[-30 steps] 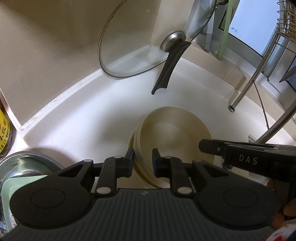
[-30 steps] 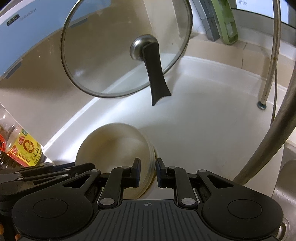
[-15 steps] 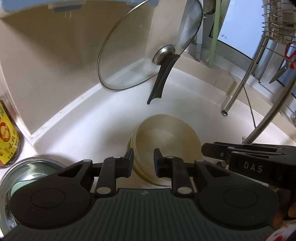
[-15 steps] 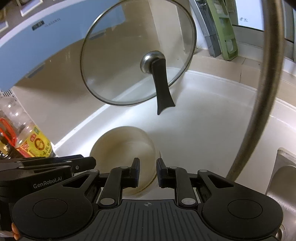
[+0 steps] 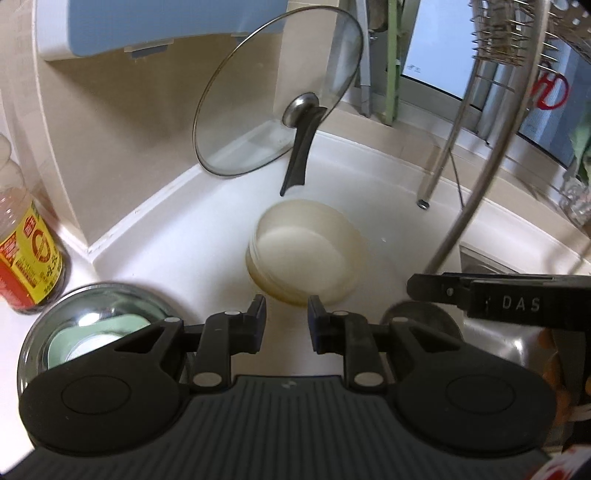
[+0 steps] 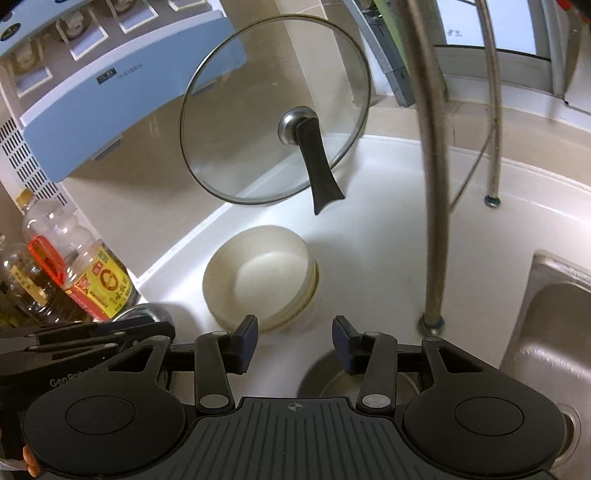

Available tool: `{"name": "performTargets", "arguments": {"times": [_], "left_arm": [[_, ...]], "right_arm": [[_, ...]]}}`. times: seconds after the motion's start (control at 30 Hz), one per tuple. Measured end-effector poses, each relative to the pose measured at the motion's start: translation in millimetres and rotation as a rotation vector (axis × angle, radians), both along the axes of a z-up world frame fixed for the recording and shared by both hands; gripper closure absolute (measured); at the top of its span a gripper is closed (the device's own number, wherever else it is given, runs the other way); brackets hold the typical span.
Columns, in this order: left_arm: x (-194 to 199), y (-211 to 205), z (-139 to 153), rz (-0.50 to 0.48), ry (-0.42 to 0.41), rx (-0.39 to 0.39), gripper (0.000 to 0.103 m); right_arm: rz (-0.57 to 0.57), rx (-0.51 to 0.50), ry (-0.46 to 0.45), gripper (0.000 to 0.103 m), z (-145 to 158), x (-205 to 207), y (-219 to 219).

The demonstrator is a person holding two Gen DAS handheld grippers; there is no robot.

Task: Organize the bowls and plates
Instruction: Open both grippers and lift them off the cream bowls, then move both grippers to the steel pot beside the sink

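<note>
A stack of cream bowls [image 5: 306,254] stands on the white counter, also in the right wrist view [image 6: 262,277]. My left gripper [image 5: 286,319] is open and empty, just in front of the stack and clear of it. My right gripper [image 6: 293,339] is open wider and empty, in front of and right of the stack. A steel bowl [image 5: 92,332] holding a pale green dish sits at the left of the left wrist view. Each gripper shows in the other's view at the edge.
A glass pot lid [image 6: 275,110] with a black handle leans against the tiled wall behind the bowls. Oil bottles [image 6: 96,280] stand at the left. A faucet pipe [image 6: 430,166] rises at the right, next to a steel sink [image 6: 546,332]. A wire rack [image 5: 517,33] hangs top right.
Both grippers have let go of the bowl stack, opened, and pulled back and up. The stack stays on the counter.
</note>
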State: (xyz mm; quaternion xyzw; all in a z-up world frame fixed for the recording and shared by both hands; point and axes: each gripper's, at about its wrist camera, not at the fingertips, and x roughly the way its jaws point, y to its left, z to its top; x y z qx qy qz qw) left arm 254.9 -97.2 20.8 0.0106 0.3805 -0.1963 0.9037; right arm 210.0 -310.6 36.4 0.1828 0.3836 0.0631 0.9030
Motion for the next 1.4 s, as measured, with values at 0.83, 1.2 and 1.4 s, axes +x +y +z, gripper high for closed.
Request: {"name": "performTargets", "arguments": {"times": [0.83, 1.2, 1.4], "left_arm": [[-92.3, 18.3, -27.6, 0.053, 0.109, 0.05, 0.082], [-113.9, 14.7, -33.5, 0.072, 0.123, 0.066, 0.082], [-122.0, 11.0, -37.9, 0.079, 0.135, 0.073, 0.082]], "right_arm": [[0.04, 0.02, 0.099, 0.042, -22.4, -87.1, 1.1], [0.081, 0.025, 0.156, 0.041, -37.5, -106.7, 4.7], [0.097, 0.015, 0.176, 0.041, -42.4, -113.7, 5.8]]}}
